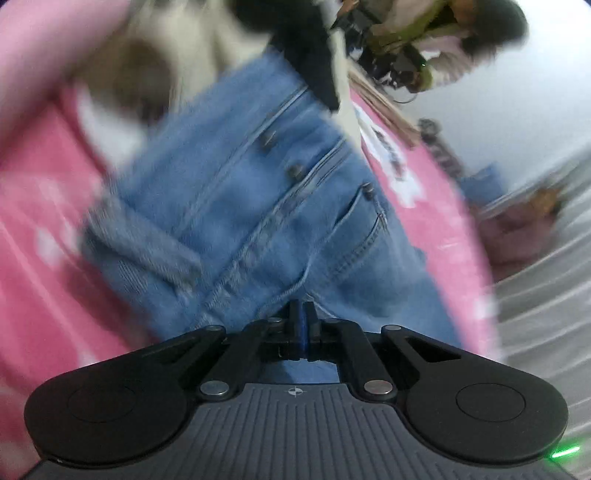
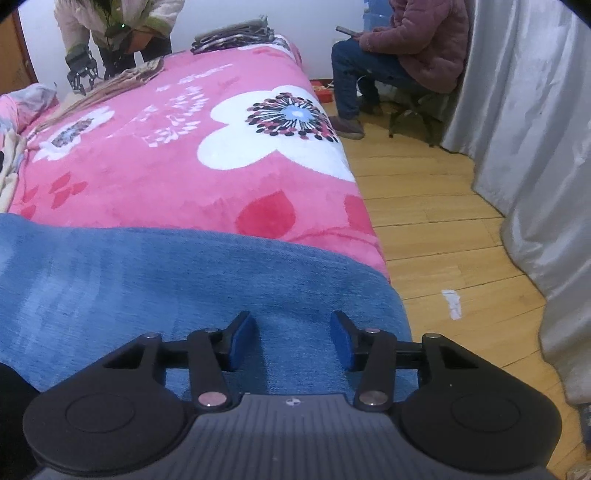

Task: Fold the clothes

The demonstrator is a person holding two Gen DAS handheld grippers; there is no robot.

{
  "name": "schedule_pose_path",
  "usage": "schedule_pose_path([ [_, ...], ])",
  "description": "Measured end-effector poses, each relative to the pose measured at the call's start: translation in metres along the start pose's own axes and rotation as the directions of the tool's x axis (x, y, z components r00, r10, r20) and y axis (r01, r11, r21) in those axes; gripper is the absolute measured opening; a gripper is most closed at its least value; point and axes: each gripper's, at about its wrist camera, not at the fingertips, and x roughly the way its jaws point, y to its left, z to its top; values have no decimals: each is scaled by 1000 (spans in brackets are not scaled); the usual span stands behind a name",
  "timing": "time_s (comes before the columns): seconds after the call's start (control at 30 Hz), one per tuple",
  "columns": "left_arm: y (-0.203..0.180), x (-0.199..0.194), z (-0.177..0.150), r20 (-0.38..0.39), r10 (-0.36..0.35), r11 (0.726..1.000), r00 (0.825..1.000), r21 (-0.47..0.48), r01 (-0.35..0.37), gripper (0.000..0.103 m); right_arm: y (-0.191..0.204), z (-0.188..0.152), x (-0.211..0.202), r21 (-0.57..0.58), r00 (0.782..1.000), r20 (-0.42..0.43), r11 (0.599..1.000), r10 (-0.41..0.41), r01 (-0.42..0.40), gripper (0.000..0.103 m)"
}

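Blue jeans (image 1: 258,206) lie on a pink flowered blanket (image 1: 33,295), waistband, rivets and a pocket facing up; the left wrist view is motion-blurred. My left gripper (image 1: 303,321) hangs just over the denim with its fingers pressed together, and I see no cloth between them. In the right wrist view a smooth fold of the jeans (image 2: 166,280) covers the near end of the bed (image 2: 177,173). My right gripper (image 2: 293,332) is open above that denim, blue pads (image 2: 242,341) apart and not pressing the fabric.
The bed's right edge drops to a wooden floor (image 2: 424,229) with a grey curtain (image 2: 535,147) beyond. Another person (image 2: 110,26) bends over the far end with a gripper (image 2: 81,72), near folded cloth (image 2: 232,35). A seated person (image 2: 406,55) is at the back right.
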Motion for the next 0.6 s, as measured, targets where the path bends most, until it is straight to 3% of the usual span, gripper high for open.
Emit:
schedule_pose_path([
  [0.03,-23,-10,-4,49,46,993,998,108,-51,0,0,0,0,-1,1000,0,1000,-1,1,51],
  [0.07,-46,-17,-9,93,31,976,995,211,-50,0,0,-1,0,-6,1000,1,1000,-2,2,51],
  [0.13,-88,-16,-17,99,-109,939,989,336,70,0,1,-1,2,-15,1000,3,1000,-9,9,52],
  [0.2,-119,5,-21,61,-229,925,971,326,198,0,1,-1,2,-19,1000,5,1000,-17,17,53],
  [0.27,-142,44,-24,-28,-368,892,929,270,362,0,1,-2,2,-9,1000,10,1000,-24,24,53],
  [0.3,-146,70,-26,-105,-431,874,896,199,443,2,1,-3,2,-2,1000,13,1000,-25,25,53],
  [0.33,-147,97,-28,-179,-442,874,879,132,467,3,0,-4,2,6,1000,17,1000,-24,24,54],
  [0.4,-139,130,-29,-239,-326,928,915,102,357,3,-3,-5,2,21,1000,23,1000,-21,21,55],
  [0.43,-125,135,-24,-208,-282,947,936,92,306,4,-3,-5,2,25,1000,23,999,-21,20,57],
  [0.47,-104,128,-14,-131,-279,958,951,22,284,4,-4,-5,2,24,1000,21,1000,-21,20,57],
  [0.53,-54,105,7,52,-210,966,976,-142,215,4,-5,-4,3,16,1000,17,1000,-20,20,60],
  [0.6,-15,90,19,114,-230,927,966,-276,253,5,-6,-4,4,16,1000,16,1000,-17,17,63],
])
